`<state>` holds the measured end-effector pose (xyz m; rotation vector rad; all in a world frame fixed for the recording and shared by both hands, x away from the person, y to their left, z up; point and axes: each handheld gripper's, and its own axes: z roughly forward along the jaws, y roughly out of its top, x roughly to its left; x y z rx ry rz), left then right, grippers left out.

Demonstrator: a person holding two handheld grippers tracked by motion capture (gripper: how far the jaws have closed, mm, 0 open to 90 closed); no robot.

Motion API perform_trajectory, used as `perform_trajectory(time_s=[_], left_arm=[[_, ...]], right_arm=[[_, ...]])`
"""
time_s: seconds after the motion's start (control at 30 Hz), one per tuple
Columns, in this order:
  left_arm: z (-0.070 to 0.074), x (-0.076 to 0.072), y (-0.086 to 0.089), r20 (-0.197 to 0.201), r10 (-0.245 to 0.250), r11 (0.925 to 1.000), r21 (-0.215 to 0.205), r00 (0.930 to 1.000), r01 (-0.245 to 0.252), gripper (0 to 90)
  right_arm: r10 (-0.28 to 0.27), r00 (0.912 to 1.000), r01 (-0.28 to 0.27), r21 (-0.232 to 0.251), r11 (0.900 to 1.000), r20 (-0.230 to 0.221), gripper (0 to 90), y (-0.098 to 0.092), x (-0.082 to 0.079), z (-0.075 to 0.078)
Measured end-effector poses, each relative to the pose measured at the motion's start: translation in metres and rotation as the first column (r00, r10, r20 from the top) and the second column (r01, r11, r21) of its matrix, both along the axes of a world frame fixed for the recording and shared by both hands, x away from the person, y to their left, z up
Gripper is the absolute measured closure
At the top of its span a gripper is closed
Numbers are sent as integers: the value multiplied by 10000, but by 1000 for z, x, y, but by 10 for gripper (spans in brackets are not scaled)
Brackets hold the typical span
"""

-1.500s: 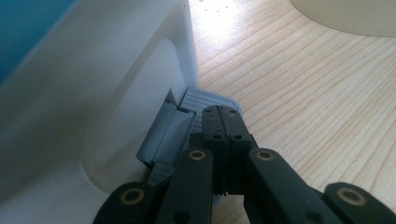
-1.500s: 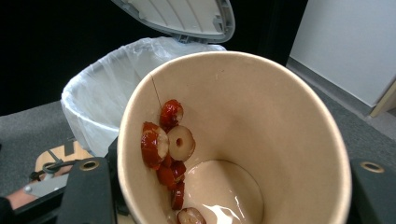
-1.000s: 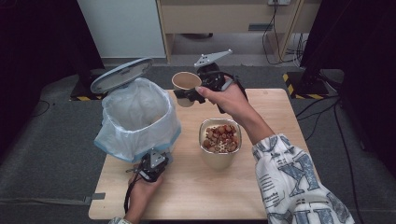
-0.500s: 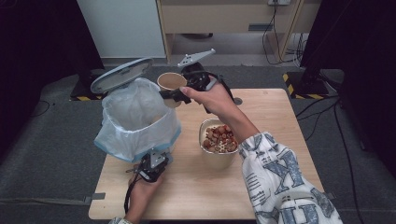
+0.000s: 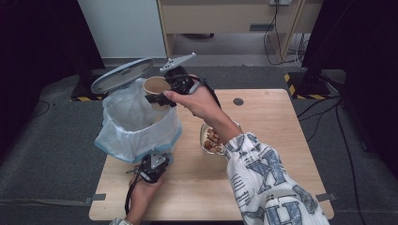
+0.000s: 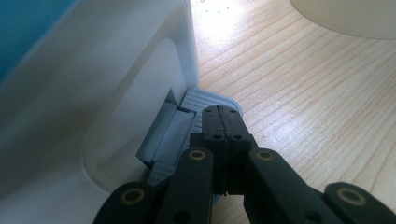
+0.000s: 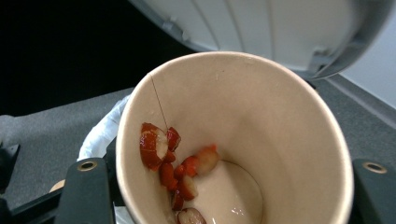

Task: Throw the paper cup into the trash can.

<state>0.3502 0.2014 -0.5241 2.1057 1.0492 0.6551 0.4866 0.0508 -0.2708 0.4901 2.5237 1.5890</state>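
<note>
A paper cup (image 5: pixel 155 88) is held above the open mouth of a bin (image 5: pixel 136 126), tilted so that its rim faces up and toward the bin's raised lid (image 5: pixel 121 75), with its long axis leaning off the upright. The cup is a tapered round tube of matte tan paper with a thin seam line down its inner wall; in the right gripper view the cup (image 7: pixel 261 140) is seen from above its rim, and red-skinned, pale-fleshed fruit scraps (image 7: pixel 173 163) are stuck to its wall and gathered at its wet, glossy bottom. It is gripped by the right tool (image 5: pixel 171 91), whose jaws are pressed on either side of its wall. The bin is lined with a thin, crinkled, translucent white bag (image 5: pixel 119 110) folded over its pale blue rim, and its round grey lid is stood up at the far side. At the bin's foot, a ribbed grey pedal (image 6: pixel 208 105) is pressed by the left tool (image 6: pixel 223 116), whose jaws are closed together with nothing between them. Just right of the bin, a second paper bowl (image 5: pixel 212 140) of brownish scraps is stood on the light, straight-grained wooden bench (image 5: pixel 272 122), partly covered by a patterned sleeve (image 5: pixel 267 183).
</note>
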Motion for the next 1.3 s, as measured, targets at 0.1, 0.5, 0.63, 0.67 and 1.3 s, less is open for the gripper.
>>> perform_trajectory(time_s=[0.1,0.5,0.63,0.67,1.3], left_arm=[[0,0,0,2,-3,10000,3,10000,3,893],[0,0,0,6,-20,10000,8,10000,20,893],[0,0,0,14,-16,10000,-19,10000,16,893],[0,0,0,13,-22,10000,-14,10000,22,893],[0,0,0,8,-12,10000,-30,10000,12,893]], right_arm=[[48,10000,-48,-85,10000,-57,315,7,0,-7],[285,9996,-285,-185,9994,5,223,28,-2,-22],[294,9995,-293,-61,9996,145,117,31,-5,-24],[285,9995,-284,-53,9996,160,112,30,-5,-24],[-565,9983,566,-68,9984,105,122,-3,4,-25]])
